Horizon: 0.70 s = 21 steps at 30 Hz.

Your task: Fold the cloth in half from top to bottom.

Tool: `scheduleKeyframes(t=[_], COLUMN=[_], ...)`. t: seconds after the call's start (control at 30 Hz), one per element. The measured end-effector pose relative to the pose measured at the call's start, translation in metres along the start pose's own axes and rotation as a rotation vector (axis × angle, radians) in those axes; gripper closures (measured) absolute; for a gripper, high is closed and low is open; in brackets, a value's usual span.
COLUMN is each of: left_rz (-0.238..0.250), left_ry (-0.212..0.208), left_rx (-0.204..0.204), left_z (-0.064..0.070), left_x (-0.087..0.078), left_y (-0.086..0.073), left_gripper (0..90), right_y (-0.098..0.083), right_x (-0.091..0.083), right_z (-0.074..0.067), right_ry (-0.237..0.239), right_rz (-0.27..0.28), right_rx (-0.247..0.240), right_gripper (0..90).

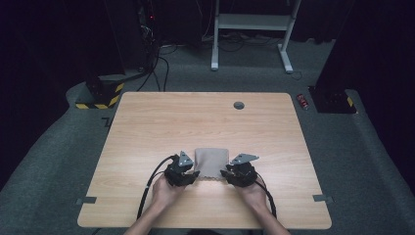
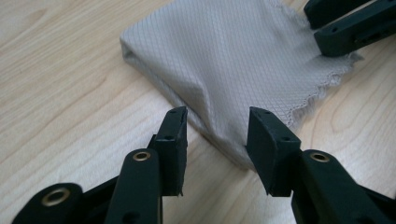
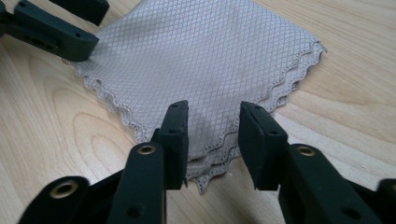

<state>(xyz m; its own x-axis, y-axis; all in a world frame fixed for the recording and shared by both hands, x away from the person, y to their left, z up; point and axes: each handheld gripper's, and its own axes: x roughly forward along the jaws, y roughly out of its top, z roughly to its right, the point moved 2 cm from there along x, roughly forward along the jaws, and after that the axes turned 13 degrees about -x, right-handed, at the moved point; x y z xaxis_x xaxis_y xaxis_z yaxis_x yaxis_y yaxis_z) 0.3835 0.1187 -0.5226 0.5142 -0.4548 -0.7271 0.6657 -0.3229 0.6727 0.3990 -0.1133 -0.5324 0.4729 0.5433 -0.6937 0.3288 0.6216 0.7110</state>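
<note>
Folded beige cloth with a diamond-weave pattern and scalloped edges (image 1: 212, 163) lies flat on the light wood-grain counter (image 1: 147, 132), close to the near edge and about midway between the left and right edges. The person's two hands come in over the near edge, each holding a black tool.

Left tool (image 1: 192, 177) sits at the cloth's near left corner. In the left gripper view its jaws stand apart, one either side of the folded corner (image 2: 219, 116), with a gap between pad and fabric on each side; nothing is clamped.

Right tool (image 1: 226, 174) sits at the cloth's near right corner. In the right gripper view its jaws likewise stand apart over the stacked scalloped layers (image 3: 210, 126), which pass between them unpinched.

Farther off, a small round grey grommet (image 1: 239, 105) is set into the counter near its far edge. Beyond the counter, a white metal frame (image 1: 252, 29) stands on grey carpet (image 1: 58, 161).
</note>
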Motion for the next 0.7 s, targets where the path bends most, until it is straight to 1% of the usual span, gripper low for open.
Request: scheduleKeyframes(t=[0.03,0.1,0.17,0.2,0.3,0.37,0.47,0.5,0.57,0.63,0.67,0.7], left_rz=[0.002,-0.001,0.001,0.004,0.007,0.032,0.076,0.086,0.098,0.107,0.105,0.104], left_ry=[0.004,0.014,0.009,0.012,0.000,-0.012,-0.035,-0.035,-0.028,-0.040,-0.041,-0.030], left_rx=[-0.002,0.006,-0.006,-0.004,-0.037,-0.068,-0.098,-0.096,-0.098,-0.106,-0.109,-0.108], left_z=[0.000,0.000,0.000,-0.001,-0.004,-0.006,-0.007,-0.007,-0.006,-0.006,-0.006,-0.006], left_x=[0.000,0.000,-0.001,-0.002,-0.005,-0.008,-0.010,-0.009,-0.004,0.003,0.007,0.010], left_y=[-0.002,-0.005,-0.008,-0.009,-0.012,-0.010,-0.002,0.002,0.009,0.015,0.017,0.019], left_gripper=[57.2,56.4,55.7,55.1,51.9,51.6,51.7,51.8,52.2,54.3,55.4,56.2], right_y=[0.000,-0.001,-0.002,-0.002,-0.003,-0.003,-0.002,-0.001,0.002,0.005,0.007,0.008], right_x=[0.000,-0.001,-0.002,-0.003,-0.003,-0.004,-0.005,-0.007,-0.007,-0.005,-0.004,-0.002], right_z=[-0.002,-0.004,-0.005,-0.005,-0.005,-0.004,-0.004,-0.003,-0.001,0.001,0.003,0.004], right_ry=[-0.011,-0.029,-0.038,-0.041,-0.042,-0.039,-0.026,-0.020,-0.012,-0.009,-0.006,0.000], right_rz=[-0.006,-0.010,-0.011,-0.014,-0.011,-0.015,0.006,0.013,0.039,0.044,0.045,0.043], right_rx=[-0.015,-0.035,-0.042,-0.041,-0.047,-0.040,-0.029,-0.027,-0.013,-0.005,0.000,0.009], right_gripper=[60.4,58.8,57.6,57.5,57.7,58.3,65.2,67.6,72.9,77.4,79.2,80.8])
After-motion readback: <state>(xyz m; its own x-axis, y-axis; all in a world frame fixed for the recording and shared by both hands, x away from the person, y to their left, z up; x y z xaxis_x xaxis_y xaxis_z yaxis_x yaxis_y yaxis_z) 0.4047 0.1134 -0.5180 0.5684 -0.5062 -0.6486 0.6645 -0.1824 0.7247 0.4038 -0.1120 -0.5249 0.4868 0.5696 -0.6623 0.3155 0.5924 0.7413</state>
